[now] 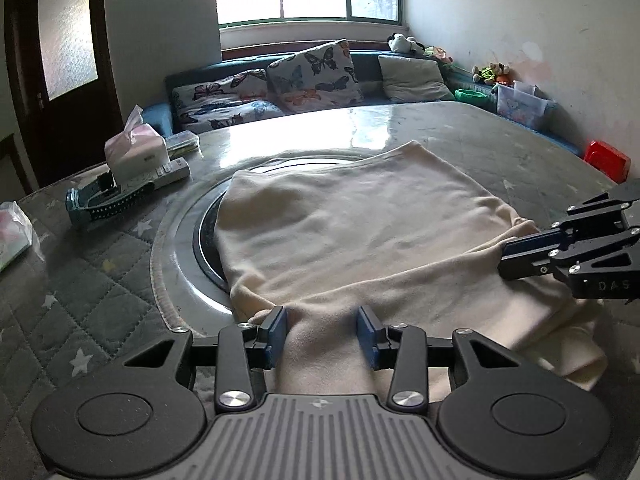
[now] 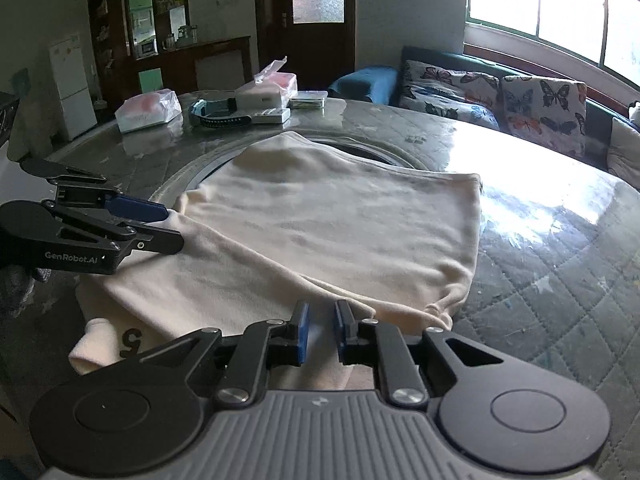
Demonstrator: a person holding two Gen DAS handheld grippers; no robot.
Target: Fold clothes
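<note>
Both grippers at the near edge of a cream knit garment (image 1: 352, 232) spread on a round glass-topped table (image 1: 500, 140).

The garment lies mostly flat over the table's inset round turntable (image 1: 188, 232), its near part folded into a thicker layer bearing a dark printed mark. The left gripper (image 1: 322, 334) has its blue-padded fingers (image 1: 276, 332) set moderately apart, with cloth bunched between them. The right gripper (image 2: 320, 334) has its fingers at a narrow gap straddling the fabric edge; whether they pinch it I cannot tell. A white tissue box (image 1: 136, 152), remote control (image 1: 160, 176) and dark strap (image 1: 104, 204) sit at the table's far-left side.
</note>
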